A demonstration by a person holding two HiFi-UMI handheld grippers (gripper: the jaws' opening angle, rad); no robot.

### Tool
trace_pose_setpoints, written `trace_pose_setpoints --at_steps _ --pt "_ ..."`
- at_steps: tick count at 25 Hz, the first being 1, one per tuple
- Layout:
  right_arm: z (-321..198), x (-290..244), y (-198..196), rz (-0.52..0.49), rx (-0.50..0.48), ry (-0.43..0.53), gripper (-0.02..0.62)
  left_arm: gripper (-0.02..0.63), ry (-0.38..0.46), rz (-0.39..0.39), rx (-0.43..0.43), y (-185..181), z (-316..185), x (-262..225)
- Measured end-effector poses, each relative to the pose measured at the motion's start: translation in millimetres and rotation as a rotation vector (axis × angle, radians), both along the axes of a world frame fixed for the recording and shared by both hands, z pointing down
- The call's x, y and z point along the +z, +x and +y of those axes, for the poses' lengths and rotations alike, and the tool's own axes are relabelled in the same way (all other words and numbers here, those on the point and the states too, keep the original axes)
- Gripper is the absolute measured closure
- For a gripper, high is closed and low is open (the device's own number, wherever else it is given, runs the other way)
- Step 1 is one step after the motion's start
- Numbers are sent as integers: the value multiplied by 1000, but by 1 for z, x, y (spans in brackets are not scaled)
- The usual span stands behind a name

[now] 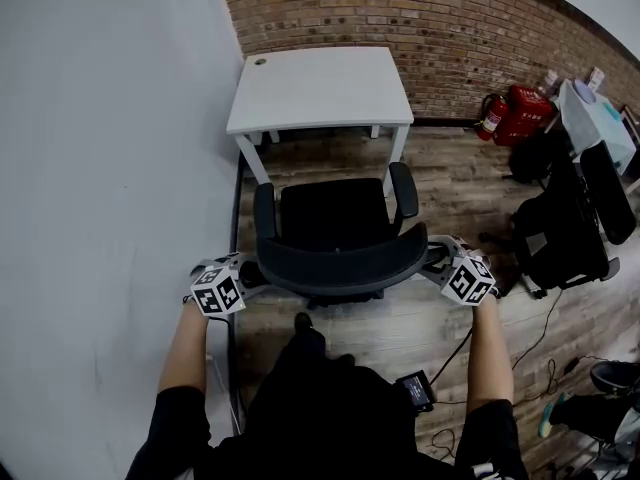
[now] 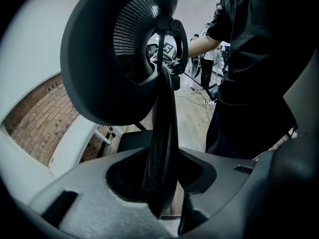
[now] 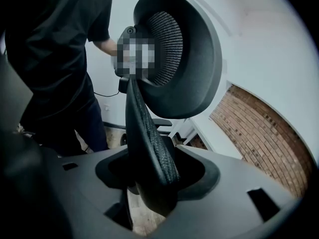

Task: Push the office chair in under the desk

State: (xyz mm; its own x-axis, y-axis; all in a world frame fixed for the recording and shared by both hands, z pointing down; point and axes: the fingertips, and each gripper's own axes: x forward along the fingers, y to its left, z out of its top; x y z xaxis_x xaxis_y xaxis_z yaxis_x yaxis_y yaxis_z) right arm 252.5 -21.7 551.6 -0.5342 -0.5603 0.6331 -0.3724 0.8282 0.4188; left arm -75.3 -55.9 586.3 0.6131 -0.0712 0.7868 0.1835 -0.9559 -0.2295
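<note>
office chair [image 1: 335, 230] before desk [image 1: 320, 88], wall [image 1: 100, 168] left

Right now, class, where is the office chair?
In the head view, the office chair stands centre frame, just in front of the white desk, its seat not yet under it.

Black short-sleeved shirt [image 1: 330, 413]; grey left gripper [image 1: 250, 276] and right gripper [image 1: 432, 259] bear black-and-white marker cubes [image 1: 218, 293].

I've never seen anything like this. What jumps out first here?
A black office chair fills the middle, facing a white desk against the brick wall. The left gripper clamps one edge of its backrest; the right gripper holds its jaws open around the other. A red fire extinguisher stands far right.
</note>
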Motion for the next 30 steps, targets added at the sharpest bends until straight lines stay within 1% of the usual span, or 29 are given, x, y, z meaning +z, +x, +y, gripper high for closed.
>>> trace_pose_setpoints --at_steps 4,16,19,22,27,30 --pt "-12 3 6 -1 13 2 364 460 -8 15 9 6 -11 1" --pt "-62 0 5 -4 5 15 364 460 -18 -1 -2 8 -57 0" --pt "-76 4 4 6 2 1 364 463 -16 35 3 9 -68 2" --pt "-84 7 -1 12 -8 -8 369 468 -5 50 18 6 -80 5" --pt "-102 9 -18 11 -33 -12 396 466 -5 42 47 -8 -110 4" --pt "-115 9 -22 5 -30 -12 402 466 -6 44 58 -12 -126 2"
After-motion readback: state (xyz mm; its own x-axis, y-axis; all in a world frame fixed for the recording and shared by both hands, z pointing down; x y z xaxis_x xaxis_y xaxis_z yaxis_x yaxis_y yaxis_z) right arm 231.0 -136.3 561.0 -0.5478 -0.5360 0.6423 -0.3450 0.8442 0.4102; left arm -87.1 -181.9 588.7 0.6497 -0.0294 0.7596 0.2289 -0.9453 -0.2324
